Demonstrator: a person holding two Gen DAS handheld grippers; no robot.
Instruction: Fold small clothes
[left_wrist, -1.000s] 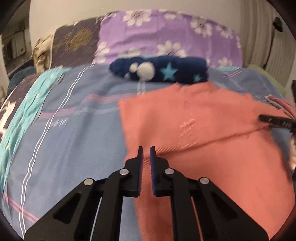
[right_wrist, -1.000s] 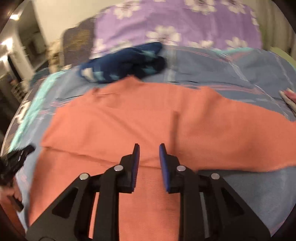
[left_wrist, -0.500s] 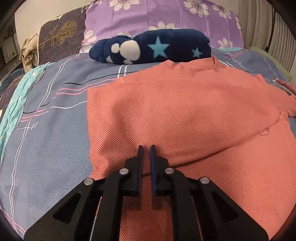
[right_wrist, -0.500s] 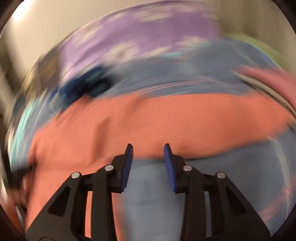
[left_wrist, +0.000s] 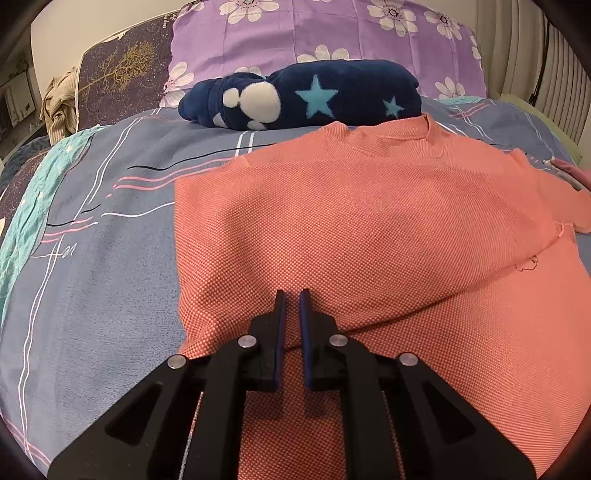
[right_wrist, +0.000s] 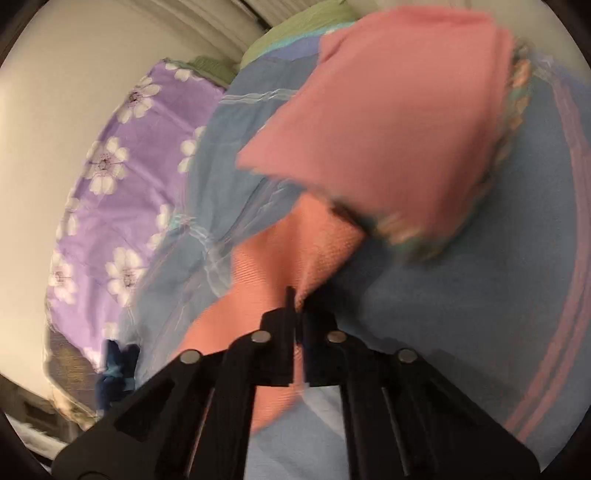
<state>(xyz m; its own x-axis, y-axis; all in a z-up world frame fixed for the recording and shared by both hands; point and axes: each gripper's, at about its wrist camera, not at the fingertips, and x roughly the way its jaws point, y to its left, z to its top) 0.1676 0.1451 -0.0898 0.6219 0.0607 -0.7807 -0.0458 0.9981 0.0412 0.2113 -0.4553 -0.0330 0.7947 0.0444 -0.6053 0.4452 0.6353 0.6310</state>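
A coral-orange knit shirt (left_wrist: 369, 229) lies spread on the bed, its left side folded over the body. My left gripper (left_wrist: 290, 295) hovers low over the shirt near the fold edge, jaws nearly shut with a narrow gap and nothing between them. In the blurred right wrist view my right gripper (right_wrist: 296, 295) is shut on the edge of the shirt's sleeve (right_wrist: 295, 251).
A blue patterned bedsheet (left_wrist: 103, 258) covers the bed. A navy star-print fleece bundle (left_wrist: 303, 98) lies behind the shirt, with a purple flowered pillow (left_wrist: 332, 33) beyond. A folded pink cloth (right_wrist: 399, 122) lies on other folded clothes past the sleeve.
My right gripper swung right to the sleeve and closed on it. My left gripper moved forward over the shirt, then held still.
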